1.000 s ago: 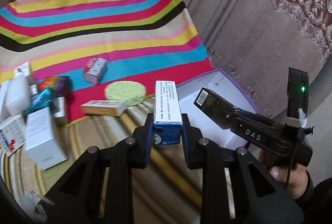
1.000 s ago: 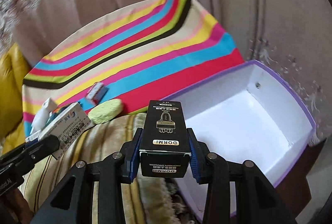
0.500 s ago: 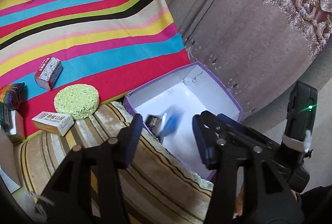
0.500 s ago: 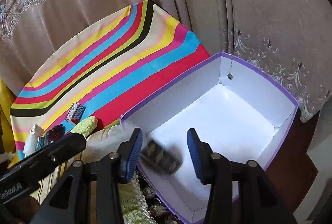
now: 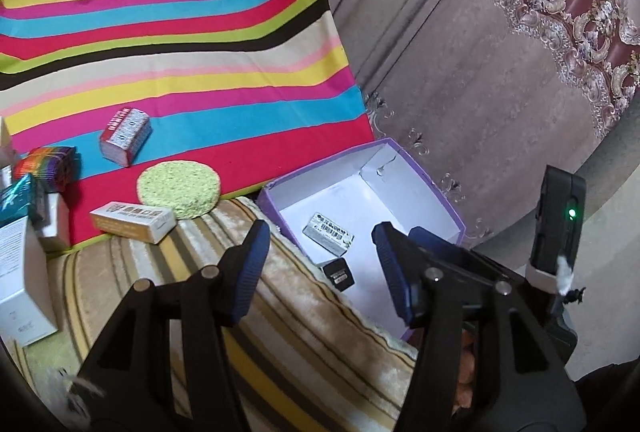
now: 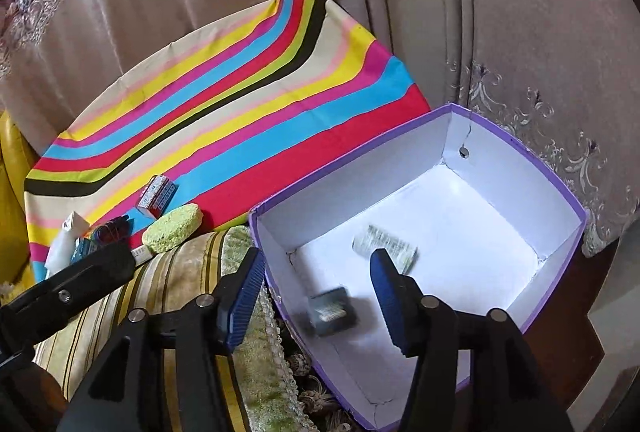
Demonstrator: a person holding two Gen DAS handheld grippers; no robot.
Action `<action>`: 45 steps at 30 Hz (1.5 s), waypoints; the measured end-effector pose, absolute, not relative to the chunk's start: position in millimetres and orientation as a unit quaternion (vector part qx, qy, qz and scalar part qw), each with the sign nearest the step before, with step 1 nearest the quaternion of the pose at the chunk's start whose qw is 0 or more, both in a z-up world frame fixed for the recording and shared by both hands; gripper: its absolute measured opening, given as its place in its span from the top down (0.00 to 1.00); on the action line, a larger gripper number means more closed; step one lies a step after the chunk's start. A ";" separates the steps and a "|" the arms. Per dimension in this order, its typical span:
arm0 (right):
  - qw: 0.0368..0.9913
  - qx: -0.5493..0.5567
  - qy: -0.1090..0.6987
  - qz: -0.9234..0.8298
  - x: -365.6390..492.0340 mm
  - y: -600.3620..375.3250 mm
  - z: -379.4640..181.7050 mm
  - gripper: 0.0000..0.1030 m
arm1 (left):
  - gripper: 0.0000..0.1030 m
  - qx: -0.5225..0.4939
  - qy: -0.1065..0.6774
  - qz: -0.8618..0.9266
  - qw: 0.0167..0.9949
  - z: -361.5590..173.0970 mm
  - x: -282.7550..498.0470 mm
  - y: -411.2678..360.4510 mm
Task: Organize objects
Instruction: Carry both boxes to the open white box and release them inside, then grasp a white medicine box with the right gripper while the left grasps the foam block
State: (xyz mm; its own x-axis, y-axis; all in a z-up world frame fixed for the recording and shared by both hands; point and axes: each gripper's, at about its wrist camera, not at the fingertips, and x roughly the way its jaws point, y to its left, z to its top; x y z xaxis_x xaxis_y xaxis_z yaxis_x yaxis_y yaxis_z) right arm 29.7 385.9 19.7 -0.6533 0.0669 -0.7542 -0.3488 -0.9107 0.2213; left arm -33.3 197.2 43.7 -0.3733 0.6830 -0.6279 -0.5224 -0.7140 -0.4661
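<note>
- The left gripper [image 5: 318, 268], black with ribbed blue pads, points forward and down; its jaws have just been opening and grip nothing.
- The right gripper [image 6: 318, 294], the same build and just to its right, has likewise been opening, its pads pressing on nothing.

Striped cloth [image 5: 168, 43] covers surface, beige plush mat [image 5: 304, 344] at near edge. On cloth: red-silver box [image 5: 125, 135], multicolour box [image 5: 50, 165], green round sponge [image 5: 179, 187] overlapping mat edge, tan box [image 5: 134, 220] partly on mat. White box [image 5: 22, 284] on mat, left. Purple bin [image 5: 436, 187] at mat's right edge.
</note>
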 end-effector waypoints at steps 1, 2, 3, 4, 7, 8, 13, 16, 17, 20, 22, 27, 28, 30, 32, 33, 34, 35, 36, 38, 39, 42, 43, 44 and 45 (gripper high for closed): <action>0.114 -0.400 0.176 0.892 29.3 385.0 20.0 0.43 | 0.42 -0.422 -0.096 0.826 0.362 44.3 -32.4 194.0; 0.112 -0.400 0.176 0.892 28.8 383.9 20.1 0.42 | 0.42 -0.420 -0.098 0.828 0.358 45.2 -31.8 190.5; 0.107 -0.402 0.176 0.892 27.8 382.9 19.8 0.42 | 0.42 -0.417 -0.100 0.831 0.355 45.7 -31.2 186.3; 0.103 -0.403 0.176 0.892 26.9 381.9 19.5 0.41 | 0.42 -0.415 -0.102 0.833 0.351 46.4 -30.7 181.7; 0.092 -0.407 0.170 0.893 24.2 375.7 19.7 0.39 | 0.42 -0.408 -0.114 0.842 0.334 47.9 -29.2 165.4; 0.090 -0.407 0.168 0.893 23.6 373.8 20.3 0.38 | 0.41 -0.406 -0.118 0.845 0.328 48.4 -28.7 160.0; 0.082 -0.410 0.158 0.894 21.5 366.9 21.5 0.36 | 0.39 -0.389 -0.135 0.863 0.293 51.4 -22.3 123.8; 0.080 -0.413 0.154 0.894 20.0 364.5 20.8 0.35 | 0.38 -0.380 -0.149 0.875 0.262 51.0 -18.6 94.9; 0.080 -0.415 0.153 0.894 19.4 364.1 20.4 0.35 | 0.38 -0.378 -0.157 0.878 0.249 49.9 -17.5 84.8; 0.077 -0.417 0.146 0.894 17.6 360.0 20.3 0.34 | 0.37 -0.374 -0.182 0.883 0.218 45.2 -14.2 57.1; 0.073 -0.419 0.140 0.894 16.2 356.5 20.3 0.33 | 0.36 -0.371 -0.193 0.886 0.200 42.1 -11.5 42.2; 0.063 -0.424 0.126 0.895 12.3 347.8 20.1 0.32 | 0.34 -0.367 -0.216 0.890 0.161 37.0 -11.4 16.5; 0.059 -0.425 0.122 0.895 11.1 345.1 20.3 0.32 | 0.32 -0.367 -0.218 0.891 0.155 36.5 -13.0 13.3; 0.051 -0.426 0.116 0.896 9.0 339.7 21.1 0.32 | 0.31 -0.368 -0.219 0.892 0.144 35.2 -15.6 8.8; 0.036 -0.425 0.107 0.898 7.1 331.7 23.3 0.31 | 0.30 -0.368 -0.218 0.893 0.136 34.0 -19.3 5.8; 0.026 -0.423 0.102 0.900 6.1 326.2 24.5 0.30 | 0.30 -0.369 -0.216 0.894 0.131 33.7 -21.6 4.4; 0.018 -0.422 0.098 0.901 5.5 321.4 25.8 0.28 | 0.30 -0.369 -0.214 0.896 0.126 33.7 -24.2 3.8; 0.006 -0.420 0.093 0.903 4.6 313.4 27.6 0.28 | 0.30 -0.367 -0.211 0.898 0.122 34.3 -26.0 0.7; -0.003 -0.418 0.089 0.904 4.0 307.9 28.7 0.27 | 0.30 -0.365 -0.208 0.900 0.118 35.0 -28.5 -0.5; -0.029 -0.413 0.081 0.906 2.7 292.8 32.3 0.25 | 0.28 -0.363 -0.201 0.903 0.109 36.1 -36.2 -2.1; -0.039 -0.411 0.078 0.907 2.5 286.8 33.4 0.23 | 0.27 -0.368 -0.197 0.903 0.103 35.1 -42.2 -2.5; -0.073 -0.403 0.060 0.910 0.3 260.4 37.2 0.20 | 0.27 -0.375 -0.190 0.903 0.086 31.9 -58.8 -5.9; -0.085 -0.400 0.054 0.911 -0.7 251.0 38.4 0.19 | 0.27 -0.376 -0.186 0.904 0.084 31.7 -63.3 -6.1; -0.095 -0.397 0.048 0.912 -1.1 243.0 39.2 0.19 | 0.27 -0.380 -0.181 0.904 0.080 31.0 -69.6 -6.2; -0.103 -0.395 0.043 0.912 -2.1 236.9 39.8 0.19 | 0.27 -0.384 -0.176 0.903 0.075 30.1 -75.8 -5.3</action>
